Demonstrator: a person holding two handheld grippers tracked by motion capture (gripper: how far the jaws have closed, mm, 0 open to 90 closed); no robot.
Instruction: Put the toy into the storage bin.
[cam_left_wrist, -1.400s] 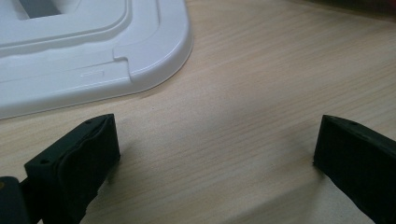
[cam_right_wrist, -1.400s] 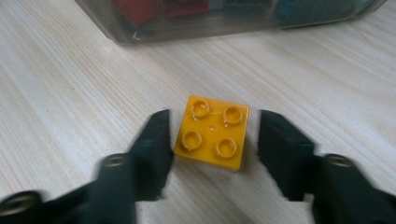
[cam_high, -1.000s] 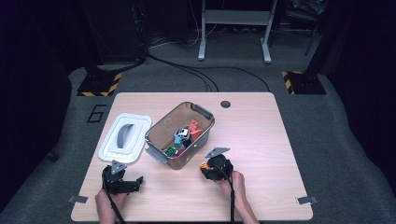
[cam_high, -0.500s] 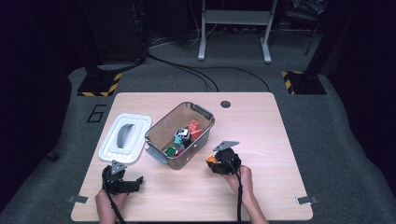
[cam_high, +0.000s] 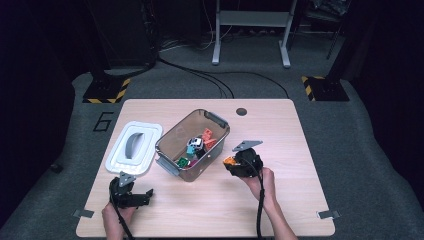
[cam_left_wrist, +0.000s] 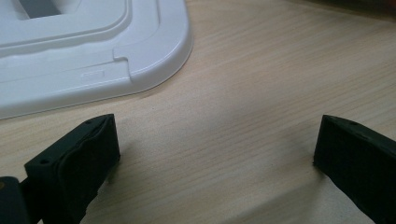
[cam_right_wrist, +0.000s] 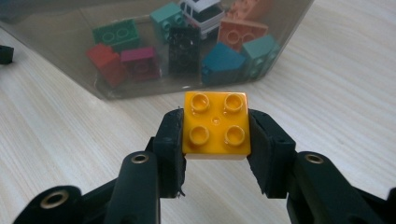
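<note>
Currently my right gripper (cam_right_wrist: 215, 135) is clamped on a yellow four-stud brick (cam_right_wrist: 215, 123), one jaw against each side face and the studs facing up. In the high view the right gripper (cam_high: 243, 161) sits just right of the clear bin (cam_high: 170, 145), which stands near the middle of the table (cam_high: 280, 130). The bin wall rises between the brick and the loose bricks (cam_right_wrist: 187, 39) inside.

Risk 1: collision with the wall. The brick sits low, close to the tabletop and near the bin's right wall. If I push it straight left, it will probably strike the wall, shove the bin or twist in the grip. I judge that it should be raised above the rim first.

Risk 2: slipping. The jaws bear on smooth side faces only. A knock against the rim could rotate the brick or drop it onto the table outside the bin.

Risk 3: early release. Opening the jaws before the brick is past the rim would probably let it bounce off the edge.

My left gripper (cam_high: 129, 192) rests at the near left of the table with its jaws spread wide and nothing between them, just near of the white lid (cam_left_wrist: 93, 51). It gives the bin no support, so any push may slide the bin toward the lid.
</note>
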